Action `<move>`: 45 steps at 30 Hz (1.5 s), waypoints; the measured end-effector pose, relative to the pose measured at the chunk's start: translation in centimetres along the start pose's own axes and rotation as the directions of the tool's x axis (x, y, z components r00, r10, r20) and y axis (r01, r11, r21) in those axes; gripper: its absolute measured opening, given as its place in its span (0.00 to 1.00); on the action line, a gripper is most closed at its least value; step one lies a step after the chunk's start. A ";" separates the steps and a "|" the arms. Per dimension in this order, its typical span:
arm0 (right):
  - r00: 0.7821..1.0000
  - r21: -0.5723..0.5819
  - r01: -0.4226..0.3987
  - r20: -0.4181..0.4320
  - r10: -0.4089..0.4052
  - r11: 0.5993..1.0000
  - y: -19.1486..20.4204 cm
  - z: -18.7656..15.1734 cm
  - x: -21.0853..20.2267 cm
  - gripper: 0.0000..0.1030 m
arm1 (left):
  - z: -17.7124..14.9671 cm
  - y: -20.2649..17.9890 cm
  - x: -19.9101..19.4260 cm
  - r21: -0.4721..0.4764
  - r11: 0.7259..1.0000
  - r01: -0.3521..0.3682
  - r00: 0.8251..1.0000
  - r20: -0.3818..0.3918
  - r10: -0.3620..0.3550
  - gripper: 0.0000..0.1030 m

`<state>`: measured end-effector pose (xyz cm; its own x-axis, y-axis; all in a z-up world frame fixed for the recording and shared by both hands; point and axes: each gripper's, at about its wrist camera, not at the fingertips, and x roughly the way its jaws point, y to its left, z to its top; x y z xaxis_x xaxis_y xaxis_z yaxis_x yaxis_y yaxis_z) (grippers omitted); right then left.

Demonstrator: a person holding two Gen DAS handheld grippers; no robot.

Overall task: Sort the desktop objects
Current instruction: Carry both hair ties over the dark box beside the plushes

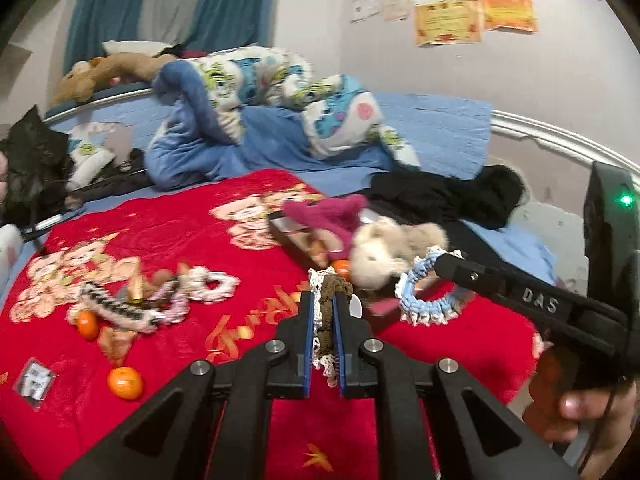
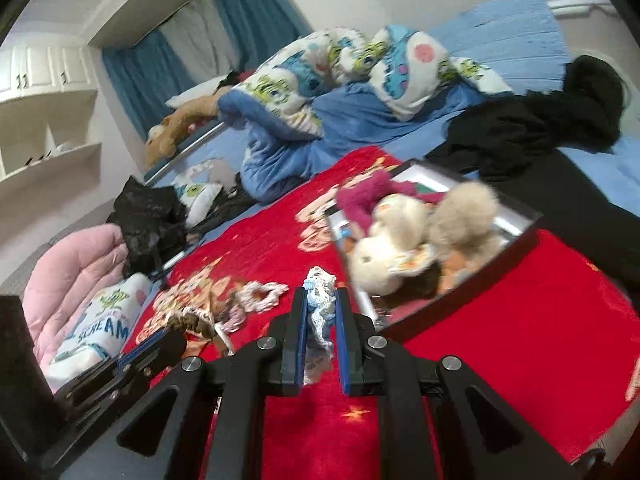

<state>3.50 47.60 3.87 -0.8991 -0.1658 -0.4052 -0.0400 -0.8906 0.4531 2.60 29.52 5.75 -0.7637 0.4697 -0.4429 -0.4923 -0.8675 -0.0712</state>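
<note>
My left gripper [image 1: 325, 300] is shut on a brown and white crocheted hair band [image 1: 329, 312], held above the red blanket [image 1: 180, 240]. My right gripper [image 2: 322, 300] is shut on a blue and white crocheted hair band [image 2: 320, 300], which also shows in the left wrist view [image 1: 426, 300], hanging from the right gripper's tip [image 1: 444, 262]. A dark tray [image 2: 500, 256] beyond both holds a beige plush toy [image 2: 420, 232] and a magenta plush [image 2: 368, 196]. More hair bands [image 1: 160, 296] and small oranges [image 1: 125, 382] lie on the blanket at the left.
A blue cartoon quilt [image 1: 260, 92] is bunched at the back of the bed. Black clothes [image 1: 448, 196] lie at the right. A black bag [image 2: 148, 220] and a pink duvet [image 2: 72, 268] are at the left edge. A small packet [image 1: 34, 380] lies near the front left.
</note>
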 end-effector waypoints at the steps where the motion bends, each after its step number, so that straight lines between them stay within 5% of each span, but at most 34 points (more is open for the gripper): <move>1: 1.000 0.008 0.013 0.011 -0.013 1.000 -0.6 0.1 -0.6 0.13 | -0.2 -0.4 0.2 -0.009 0.999 0.035 0.999 0.001 -0.035 0.09; 5: 0.998 0.023 0.059 0.038 -0.060 0.998 -2.8 0.2 -2.5 0.14 | -0.4 -1.9 1.7 -0.047 0.993 0.110 0.993 -0.029 -0.111 0.09; 23: 0.986 0.031 0.149 0.066 -0.151 0.988 -9.0 -0.9 -7.1 0.13 | 0.6 -7.7 4.7 -0.053 0.977 0.207 0.976 -0.055 -0.210 0.09; 45: 0.995 -0.043 0.099 0.029 -0.097 0.994 -7.5 -1.2 -4.6 0.14 | 0.4 -7.0 6.2 -0.043 0.981 0.187 0.982 -0.016 -0.188 0.09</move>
<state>8.49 54.53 1.37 -0.9031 -0.0660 -0.4243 -0.1096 -0.9200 0.3762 1.18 38.56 3.86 -0.6508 0.6213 -0.4363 -0.6076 -0.7709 -0.1915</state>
